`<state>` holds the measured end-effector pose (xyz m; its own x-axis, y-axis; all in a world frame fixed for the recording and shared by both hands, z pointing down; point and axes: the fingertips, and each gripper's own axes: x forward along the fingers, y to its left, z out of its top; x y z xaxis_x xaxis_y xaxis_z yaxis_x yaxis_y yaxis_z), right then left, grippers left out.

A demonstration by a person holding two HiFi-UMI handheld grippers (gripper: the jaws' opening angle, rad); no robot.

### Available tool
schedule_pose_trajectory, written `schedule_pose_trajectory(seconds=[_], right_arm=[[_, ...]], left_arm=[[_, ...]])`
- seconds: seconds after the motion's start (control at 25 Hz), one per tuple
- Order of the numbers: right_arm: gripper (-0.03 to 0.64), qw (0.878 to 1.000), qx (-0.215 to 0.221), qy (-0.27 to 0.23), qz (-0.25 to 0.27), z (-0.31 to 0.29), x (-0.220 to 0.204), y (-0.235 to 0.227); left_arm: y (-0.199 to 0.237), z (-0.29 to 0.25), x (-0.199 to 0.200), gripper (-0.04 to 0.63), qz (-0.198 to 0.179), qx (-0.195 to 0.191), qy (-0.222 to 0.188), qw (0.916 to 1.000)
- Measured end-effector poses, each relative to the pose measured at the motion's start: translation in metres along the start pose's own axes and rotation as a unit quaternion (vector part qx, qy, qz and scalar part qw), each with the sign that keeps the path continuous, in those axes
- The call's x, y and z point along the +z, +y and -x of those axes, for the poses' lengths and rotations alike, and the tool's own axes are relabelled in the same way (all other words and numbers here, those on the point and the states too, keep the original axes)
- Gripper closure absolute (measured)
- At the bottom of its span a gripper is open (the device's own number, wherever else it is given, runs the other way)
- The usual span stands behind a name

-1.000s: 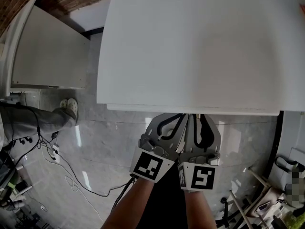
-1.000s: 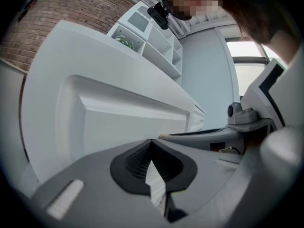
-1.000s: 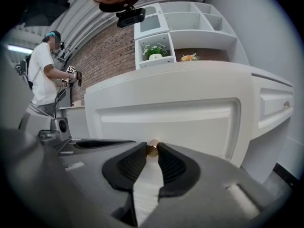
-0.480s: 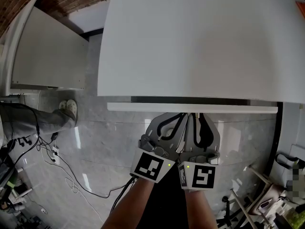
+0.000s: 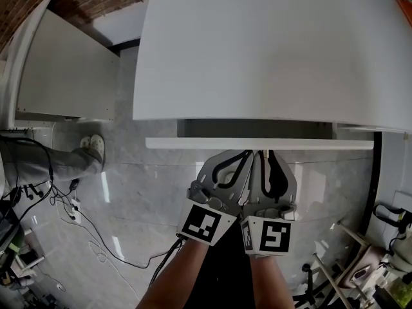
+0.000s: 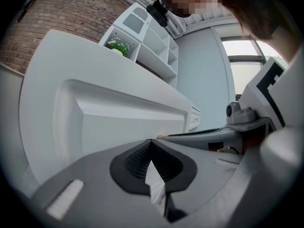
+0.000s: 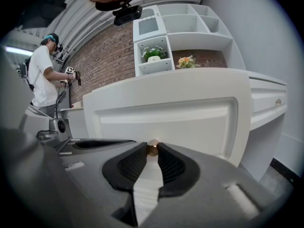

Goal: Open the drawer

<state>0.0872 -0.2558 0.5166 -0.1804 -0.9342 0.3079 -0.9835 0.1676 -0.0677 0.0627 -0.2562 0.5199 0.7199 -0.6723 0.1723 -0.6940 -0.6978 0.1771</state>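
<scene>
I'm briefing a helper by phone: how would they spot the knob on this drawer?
Start at the white desktop; under its near edge is the white drawer front with a recessed panel. Midway along it sits a small round brass-coloured knob, the only shiny metal on that white front, pinched by the right gripper.

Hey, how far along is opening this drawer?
Started: the drawer front already stands out from the cabinet top, showing a dark gap. In hand: the right claw grips the brass knob. Left: pull further; only a narrow strip of the inside shows.
</scene>
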Motion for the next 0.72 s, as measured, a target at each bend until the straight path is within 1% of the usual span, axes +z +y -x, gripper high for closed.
schedule_pose_trajectory(seconds=[0.4,0.72], right_arm=[[0.546,1.0,-0.004,0.001,-0.006,0.015,-0.005,0.001],[0.546,1.0,-0.007,0.001,-0.006,0.027,-0.009,0.004]], left_arm=[[-0.011,0.01,-0.004,0.607,0.007,-0.004,0.004,1.0],[-0.02,0.018,-0.005,0.607,0.004,-0.007,0.001,1.0]])
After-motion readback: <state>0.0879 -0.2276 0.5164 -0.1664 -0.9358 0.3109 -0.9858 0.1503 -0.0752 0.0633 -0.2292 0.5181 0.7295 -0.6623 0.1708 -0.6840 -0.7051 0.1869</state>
